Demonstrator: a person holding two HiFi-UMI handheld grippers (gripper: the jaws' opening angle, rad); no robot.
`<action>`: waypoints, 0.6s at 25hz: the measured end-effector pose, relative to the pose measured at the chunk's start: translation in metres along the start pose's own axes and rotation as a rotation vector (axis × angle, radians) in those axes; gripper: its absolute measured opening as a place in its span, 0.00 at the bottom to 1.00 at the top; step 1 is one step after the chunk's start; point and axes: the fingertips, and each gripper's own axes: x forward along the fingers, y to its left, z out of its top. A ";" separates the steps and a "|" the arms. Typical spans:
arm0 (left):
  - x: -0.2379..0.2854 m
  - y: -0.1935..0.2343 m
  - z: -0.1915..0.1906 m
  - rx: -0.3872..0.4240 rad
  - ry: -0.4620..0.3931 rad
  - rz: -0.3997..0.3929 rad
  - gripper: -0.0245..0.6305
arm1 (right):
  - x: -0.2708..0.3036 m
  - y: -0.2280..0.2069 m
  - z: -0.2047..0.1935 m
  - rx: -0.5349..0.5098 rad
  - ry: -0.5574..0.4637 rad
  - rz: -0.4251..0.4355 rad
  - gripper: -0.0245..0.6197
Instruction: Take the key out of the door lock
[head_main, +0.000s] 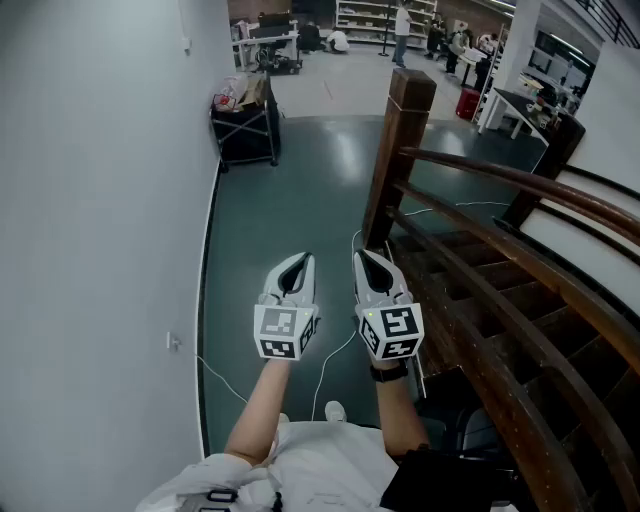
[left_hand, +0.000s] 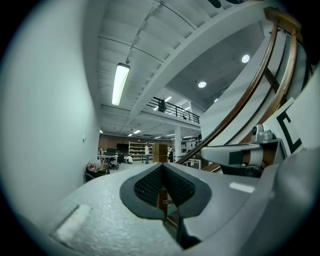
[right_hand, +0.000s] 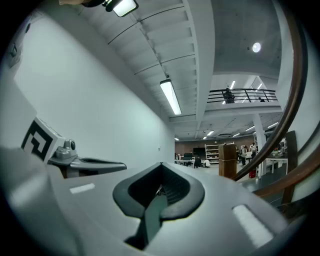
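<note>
Green floor stretches ahead of me between the white wall on the left and the wooden stair rail on the right. No view shows a door, a lock or a key, so the thing I'm after is somewhere out of frame. I hold the left tool and the right tool level, side by side above the floor, each clenched tight on nothing. My read is that the job hasn't started, and the first step is to find the door. To do that well, I'd turn until the lock faces me and release one tool only when near. Then I'd pinch the key's head flat between its jaws and draw it straight out along its shaft, not sideways.
</note>
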 end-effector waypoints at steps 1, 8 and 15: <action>0.001 -0.005 -0.001 -0.001 -0.001 0.002 0.04 | -0.004 -0.007 0.003 0.002 -0.022 -0.013 0.04; -0.020 -0.002 -0.001 0.020 -0.006 0.100 0.04 | -0.008 -0.007 0.007 0.032 -0.061 0.043 0.04; -0.076 0.032 -0.002 0.049 0.025 0.231 0.04 | 0.018 0.055 -0.032 0.098 0.129 0.251 0.04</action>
